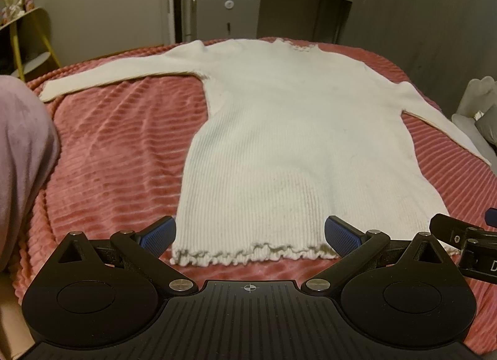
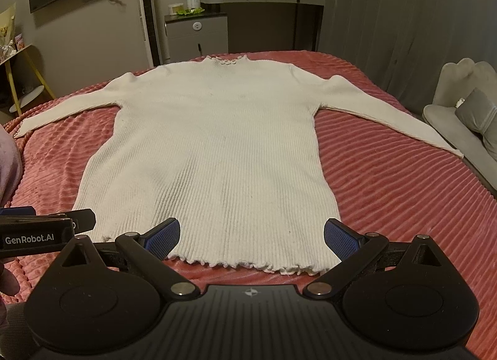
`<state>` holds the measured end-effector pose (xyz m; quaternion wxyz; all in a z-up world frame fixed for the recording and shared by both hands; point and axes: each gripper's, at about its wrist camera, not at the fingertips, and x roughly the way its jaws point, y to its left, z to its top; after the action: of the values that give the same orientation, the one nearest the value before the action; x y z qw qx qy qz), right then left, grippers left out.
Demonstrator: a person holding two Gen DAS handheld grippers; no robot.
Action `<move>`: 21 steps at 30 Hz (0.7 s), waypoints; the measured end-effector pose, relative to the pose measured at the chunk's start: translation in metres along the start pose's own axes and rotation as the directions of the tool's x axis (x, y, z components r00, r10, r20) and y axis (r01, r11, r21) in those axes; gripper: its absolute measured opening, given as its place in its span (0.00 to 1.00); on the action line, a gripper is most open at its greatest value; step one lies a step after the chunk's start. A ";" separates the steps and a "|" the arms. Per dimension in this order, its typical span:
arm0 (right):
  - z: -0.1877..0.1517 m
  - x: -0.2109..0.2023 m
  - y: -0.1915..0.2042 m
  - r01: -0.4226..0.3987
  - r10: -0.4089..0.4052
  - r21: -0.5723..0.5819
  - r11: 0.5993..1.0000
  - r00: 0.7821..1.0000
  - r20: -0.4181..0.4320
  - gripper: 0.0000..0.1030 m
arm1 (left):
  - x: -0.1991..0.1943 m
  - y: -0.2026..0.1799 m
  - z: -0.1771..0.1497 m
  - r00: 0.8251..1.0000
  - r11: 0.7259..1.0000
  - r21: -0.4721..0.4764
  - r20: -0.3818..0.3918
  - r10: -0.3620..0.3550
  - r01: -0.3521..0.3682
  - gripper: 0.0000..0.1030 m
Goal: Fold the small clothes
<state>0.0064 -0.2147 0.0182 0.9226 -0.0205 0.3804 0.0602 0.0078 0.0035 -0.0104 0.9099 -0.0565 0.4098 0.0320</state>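
Left wrist view: the left gripper (image 1: pixel 250 234), fingers spread wide and empty, hovers at the frilled hem of the white sweater (image 1: pixel 289 130), which lies flat on the pink bedspread (image 1: pixel 118 154).

Right wrist view: the right gripper (image 2: pixel 251 235), equally spread, hovers near the right hem corner. Probably best to pinch each hem corner squarely; contact is unclear here.

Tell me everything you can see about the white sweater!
The sweater is cream-white, ribbed knit, with long sleeves. Its collar and hem have little ruffled edges. It lies flat and unfolded on the pink blanket, collar at the far end, hem nearest the cameras, both sleeves spread out sideways. A few faint grey smudges show on the body. Nothing grips it: the left gripper and right gripper are open near the hem.
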 end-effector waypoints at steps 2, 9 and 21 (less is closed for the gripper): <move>0.000 0.000 0.000 0.000 0.000 0.001 1.000 1.000 0.000 0.96 | 0.000 0.000 0.000 1.000 1.000 -0.001 -0.002 0.001 -0.001 1.00; -0.001 0.000 -0.001 -0.004 0.004 0.002 1.000 1.000 -0.003 0.96 | 0.002 0.000 0.000 1.000 1.000 -0.002 -0.004 0.002 -0.002 1.00; -0.001 0.004 -0.003 -0.012 0.012 0.007 1.000 1.000 -0.006 0.96 | 0.005 0.001 0.000 1.000 1.000 -0.012 -0.008 0.005 -0.005 1.00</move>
<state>0.0089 -0.2173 0.0152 0.9211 -0.0153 0.3837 0.0644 0.0111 0.0051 -0.0138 0.9079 -0.0609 0.4132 0.0367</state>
